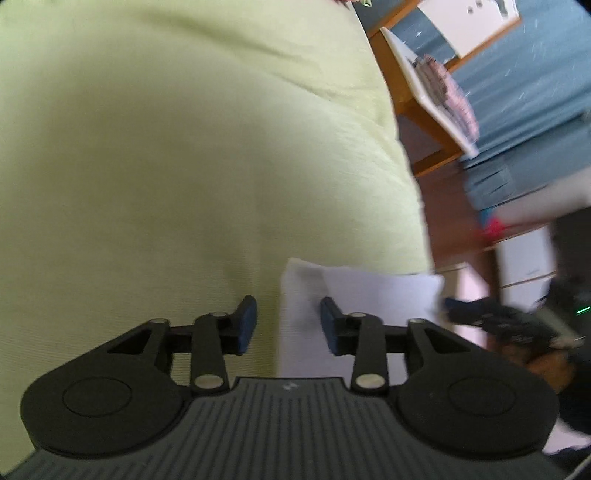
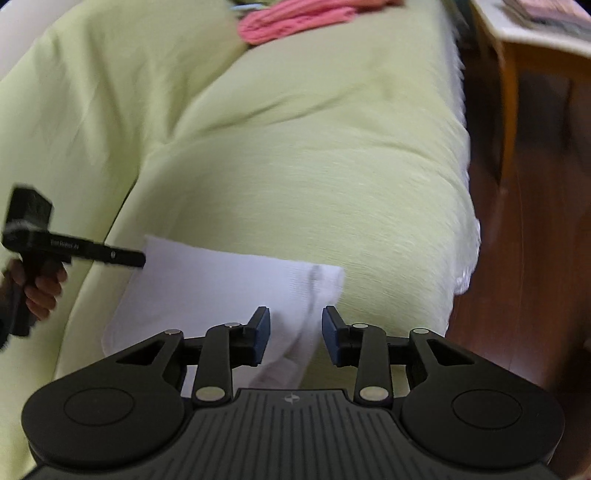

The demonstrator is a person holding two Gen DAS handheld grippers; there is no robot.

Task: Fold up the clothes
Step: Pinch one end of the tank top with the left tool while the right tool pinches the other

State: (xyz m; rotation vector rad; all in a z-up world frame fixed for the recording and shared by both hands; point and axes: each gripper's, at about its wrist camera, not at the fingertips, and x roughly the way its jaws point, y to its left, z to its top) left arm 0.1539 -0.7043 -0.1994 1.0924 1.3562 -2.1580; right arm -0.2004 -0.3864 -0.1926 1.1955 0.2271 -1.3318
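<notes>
White garment lies folded at the near edge of the green bedspread. Left gripper and right gripper hover over it — both released, nothing held. Pink cloth at the far edge.

A bed covered in a pale green bedspread carries a folded white garment near its edge — pink clothing farther back.
</notes>
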